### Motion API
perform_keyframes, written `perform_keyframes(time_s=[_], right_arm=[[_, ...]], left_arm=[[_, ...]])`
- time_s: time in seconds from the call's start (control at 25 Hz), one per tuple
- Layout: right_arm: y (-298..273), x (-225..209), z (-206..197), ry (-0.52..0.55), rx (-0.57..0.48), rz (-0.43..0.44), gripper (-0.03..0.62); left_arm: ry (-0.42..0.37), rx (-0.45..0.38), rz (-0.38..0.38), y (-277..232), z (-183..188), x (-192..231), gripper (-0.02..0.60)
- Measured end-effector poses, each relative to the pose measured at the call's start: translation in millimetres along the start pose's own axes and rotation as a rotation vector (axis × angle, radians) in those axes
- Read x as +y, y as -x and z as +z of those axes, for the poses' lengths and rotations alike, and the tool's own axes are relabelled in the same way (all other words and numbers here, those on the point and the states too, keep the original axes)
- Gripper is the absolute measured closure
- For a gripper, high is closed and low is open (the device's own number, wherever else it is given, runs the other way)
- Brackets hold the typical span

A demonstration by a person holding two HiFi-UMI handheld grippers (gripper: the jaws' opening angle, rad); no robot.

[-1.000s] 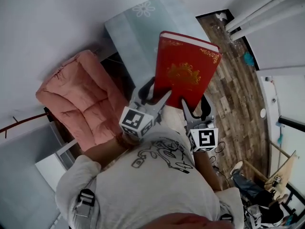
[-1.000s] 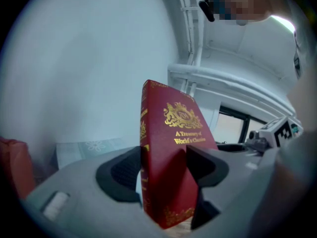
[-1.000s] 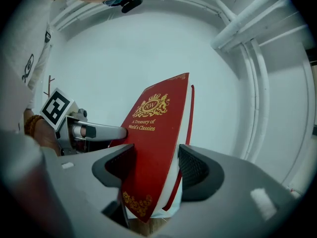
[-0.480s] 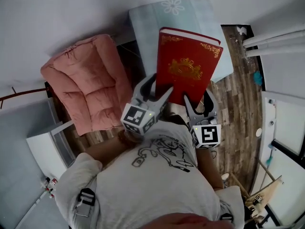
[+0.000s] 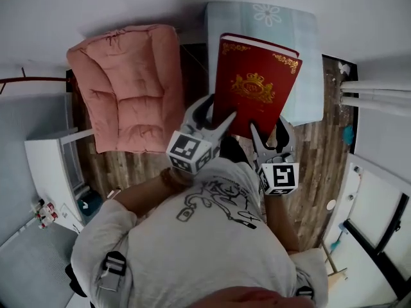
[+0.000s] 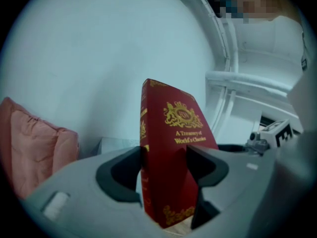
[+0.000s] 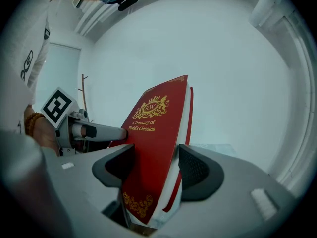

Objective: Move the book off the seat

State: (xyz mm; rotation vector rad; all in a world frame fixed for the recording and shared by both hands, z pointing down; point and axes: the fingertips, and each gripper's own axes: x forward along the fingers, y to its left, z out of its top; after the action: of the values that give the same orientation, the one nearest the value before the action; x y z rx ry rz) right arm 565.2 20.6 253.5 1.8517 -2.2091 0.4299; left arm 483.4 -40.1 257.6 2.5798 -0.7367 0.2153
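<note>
Well, at the far left is the pink seat (image 5: 125,88), and the red book (image 5: 257,85) is not on it. The book is up in the air, over the near part of the blue desk (image 5: 302,50). The left tongs (image 5: 217,113) squeeze the book's bottom corner on the spine side. The right tongs (image 5: 268,130) squeeze the other bottom corner, by the pages. Each pair is open only as wide as the book is thick. Both hold just the low edge, so I think the tall book could tip or slip out if one side lets go first. The desk top looks flat, with lots of room. Past its right edge stand white poles (image 5: 379,92), so a swing that way could bump them.
</note>
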Motion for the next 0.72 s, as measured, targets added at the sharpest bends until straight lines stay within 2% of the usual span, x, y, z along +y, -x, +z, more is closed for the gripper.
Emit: perform_keyframes(time_s=[0.2,0.4,0.72], right_arm=[[-23,-10,-8,0.021,0.023,0.084,0.310],[-51,-25,-19,-0.002,0.059,0.154,0.312],[-59,-46,-45,-0.027,0.096,0.239,0.314]], left_arm=[[0.026,-0.011,0.083,-10,-8,16,0.297],[0.066,0.006,0.149,-30,-18,35,0.296],[0.070,0.028,0.236,-47,-41,31,0.296]])
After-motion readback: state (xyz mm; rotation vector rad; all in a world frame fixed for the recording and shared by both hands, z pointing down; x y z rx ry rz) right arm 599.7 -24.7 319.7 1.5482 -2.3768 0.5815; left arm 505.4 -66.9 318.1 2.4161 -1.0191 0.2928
